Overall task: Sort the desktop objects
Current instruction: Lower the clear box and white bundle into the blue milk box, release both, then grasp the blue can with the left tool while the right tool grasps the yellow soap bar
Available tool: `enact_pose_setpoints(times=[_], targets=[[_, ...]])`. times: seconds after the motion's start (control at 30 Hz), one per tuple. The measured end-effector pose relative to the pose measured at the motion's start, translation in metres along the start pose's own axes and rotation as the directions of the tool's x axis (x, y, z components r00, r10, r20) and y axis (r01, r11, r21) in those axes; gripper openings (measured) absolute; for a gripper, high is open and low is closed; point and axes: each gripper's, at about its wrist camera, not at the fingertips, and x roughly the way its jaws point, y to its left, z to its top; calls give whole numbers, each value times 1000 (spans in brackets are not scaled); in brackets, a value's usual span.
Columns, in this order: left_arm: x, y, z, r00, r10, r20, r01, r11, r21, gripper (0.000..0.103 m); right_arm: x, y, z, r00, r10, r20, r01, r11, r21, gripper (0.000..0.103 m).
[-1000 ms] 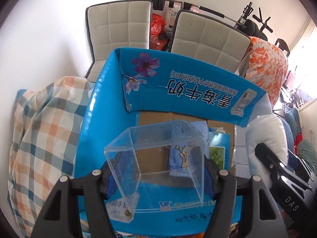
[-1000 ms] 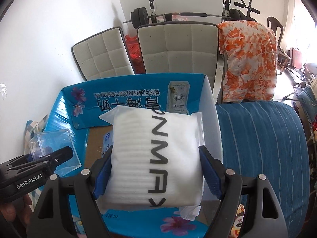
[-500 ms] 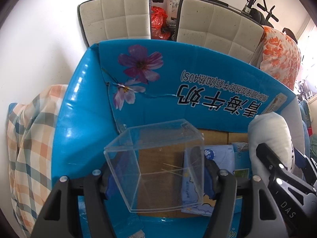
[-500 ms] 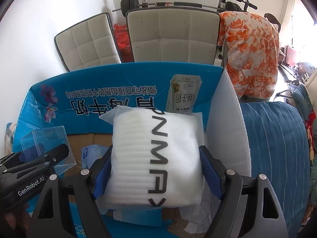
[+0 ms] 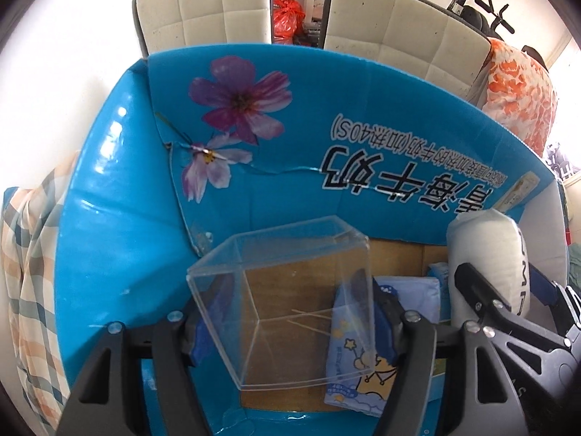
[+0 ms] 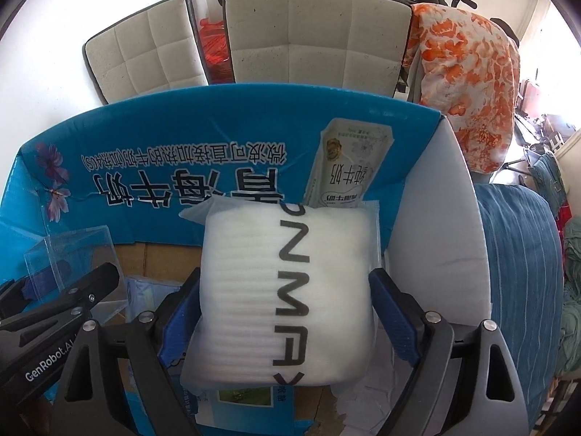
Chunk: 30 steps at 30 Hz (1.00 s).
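Your L gripper (image 5: 290, 312) is pointing steeply down into the big blue carton (image 5: 127, 218) & pinching the clear plastic box (image 5: 283, 290): blue pads are pressing on its two sides. The box is hanging tilted, open end facing away from you, above the carton's brown floor. A pale blue tissue pack (image 5: 366, 363) is lying on that floor, showing partly thru the box's right wall.

Your R gripper (image 6: 283, 309) is working just beside it, over the carton's right half. Its jaws have just been opening w/ the white foam packet (image 6: 254, 290) between them; they're standing wide now, and the right pad is looking slightly apart from the packet's edge, so it's no longer squeezing. The packet is sitting inside the carton near the white side flap (image 6: 435, 218), black letters running down it, on top of paper items.

Two padded chairs (image 6: 308, 36) are standing behind the carton, w/ an orange-patterned cloth (image 6: 464, 72) draped beside them.
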Motion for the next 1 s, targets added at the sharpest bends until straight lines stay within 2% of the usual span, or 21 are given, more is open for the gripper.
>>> enact_pose_setpoints(times=[0.07,0.2,0.33,0.47,0.57,0.67,0.77,0.87,1.0], targets=[[-2,1,0,1000,-24,-17,24,1000,6,72,-3,1,-1,1000,6,-10,-6,1000,-18,91],[-16,11,-1,992,-127,-18,126,991,-38,82,-20,-15,-3,992,126,8,-126,991,50,98],[-47,26,-6,983,-183,23,185,979,-85,87,-47,-34,-12,982,181,44,-185,977,105,100],[-91,40,-23,977,-199,71,205,975,-83,90,-84,-51,-27,969,226,97,-237,962,137,100],[-122,55,-56,975,-205,80,211,974,-77,90,-113,-65,-45,957,266,113,-279,952,125,100],[-145,65,-104,981,-189,46,192,978,-81,92,-142,-77,-76,959,264,104,-273,958,86,100],[-139,55,-155,978,-205,-43,201,977,-69,94,-161,-83,-122,959,277,54,-279,959,43,100],[-118,39,-197,969,-210,-127,204,977,-62,94,-163,-78,-182,958,282,-54,-283,959,-15,100],[-84,16,-220,960,-195,-202,190,981,-47,94,-154,-67,-268,948,256,-187,-271,961,-55,100]])
